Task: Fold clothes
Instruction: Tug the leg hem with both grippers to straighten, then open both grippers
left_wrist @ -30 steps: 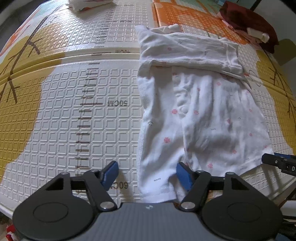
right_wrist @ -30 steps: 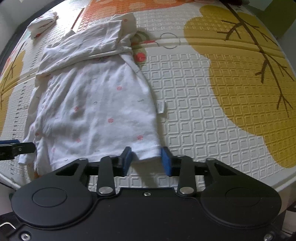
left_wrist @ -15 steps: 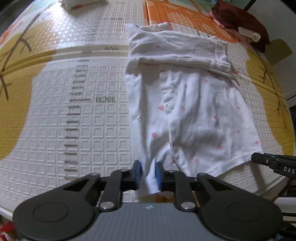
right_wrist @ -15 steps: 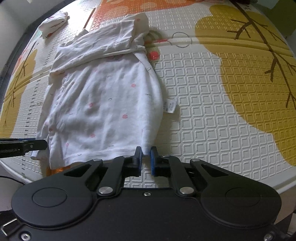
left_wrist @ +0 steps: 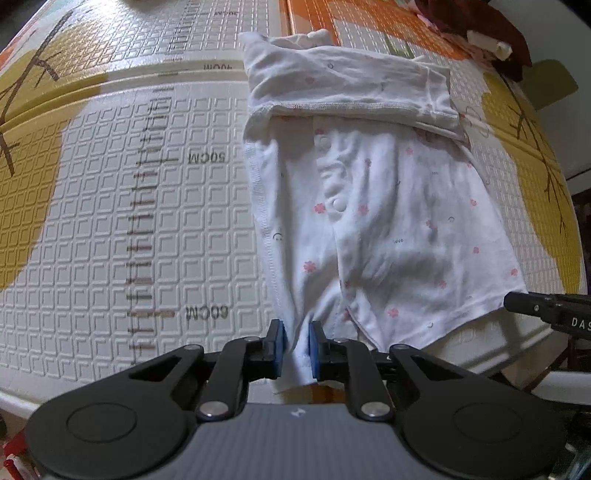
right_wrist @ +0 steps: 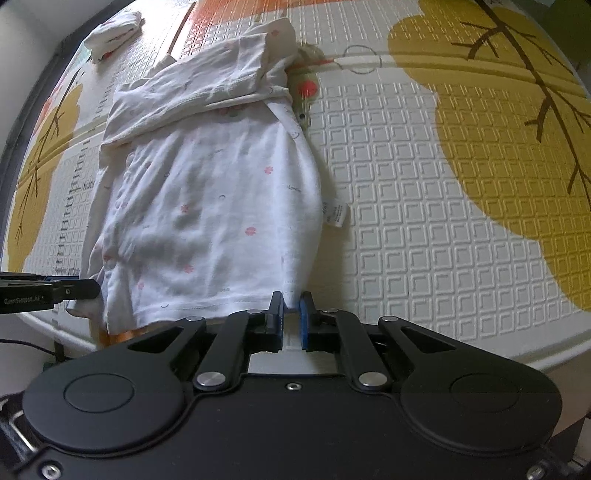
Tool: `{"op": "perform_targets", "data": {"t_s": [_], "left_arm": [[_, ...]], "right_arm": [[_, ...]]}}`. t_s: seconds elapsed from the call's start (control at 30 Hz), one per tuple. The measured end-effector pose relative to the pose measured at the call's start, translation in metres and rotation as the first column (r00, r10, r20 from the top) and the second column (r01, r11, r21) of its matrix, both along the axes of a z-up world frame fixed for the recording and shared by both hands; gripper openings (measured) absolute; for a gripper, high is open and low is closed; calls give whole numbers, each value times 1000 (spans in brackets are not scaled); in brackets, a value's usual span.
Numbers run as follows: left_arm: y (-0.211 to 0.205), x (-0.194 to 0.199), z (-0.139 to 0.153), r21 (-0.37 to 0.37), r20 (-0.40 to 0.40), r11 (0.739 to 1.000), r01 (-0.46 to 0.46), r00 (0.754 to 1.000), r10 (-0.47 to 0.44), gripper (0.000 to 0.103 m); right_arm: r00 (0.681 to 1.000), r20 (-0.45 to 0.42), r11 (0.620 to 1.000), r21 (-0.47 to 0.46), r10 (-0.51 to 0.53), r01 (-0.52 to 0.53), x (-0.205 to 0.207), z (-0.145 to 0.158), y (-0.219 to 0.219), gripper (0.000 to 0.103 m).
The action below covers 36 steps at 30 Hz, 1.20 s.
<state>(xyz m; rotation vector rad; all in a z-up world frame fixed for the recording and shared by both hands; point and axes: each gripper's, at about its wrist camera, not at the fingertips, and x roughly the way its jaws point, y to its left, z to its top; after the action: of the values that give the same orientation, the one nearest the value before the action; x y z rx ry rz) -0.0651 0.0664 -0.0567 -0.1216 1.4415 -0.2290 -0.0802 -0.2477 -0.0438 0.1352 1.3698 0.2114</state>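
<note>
White flower-print garment (left_wrist: 369, 206) lying flat on patterned play mat (left_wrist: 110, 206), sleeves folded across far end. Left gripper (left_wrist: 297, 345) clenched on near left hem corner, cloth pinched between blue pads (left_wrist: 279, 347). Right gripper (right_wrist: 291, 317) clenched on near right hem corner. Care label (right_wrist: 337, 213) protruding at right edge. Folded white cloth (right_wrist: 114, 31) at far left.

Left tool (left_wrist: 297, 345): black linkage arms, blue pads, silver screws, grey body. Right tool (right_wrist: 291, 319): same, black body.
</note>
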Motion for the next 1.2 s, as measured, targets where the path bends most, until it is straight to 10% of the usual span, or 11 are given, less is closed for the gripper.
{"op": "perform_targets", "data": {"t_s": [1.0, 1.2], "left_arm": [[-8, 34, 47, -45, 99, 998, 48, 994, -43, 17], [-5, 26, 34, 11, 45, 999, 44, 998, -44, 41]], "right_arm": [[988, 150, 993, 105, 39, -56, 30, 58, 15, 7], [990, 132, 994, 95, 42, -55, 30, 55, 18, 7]]}}
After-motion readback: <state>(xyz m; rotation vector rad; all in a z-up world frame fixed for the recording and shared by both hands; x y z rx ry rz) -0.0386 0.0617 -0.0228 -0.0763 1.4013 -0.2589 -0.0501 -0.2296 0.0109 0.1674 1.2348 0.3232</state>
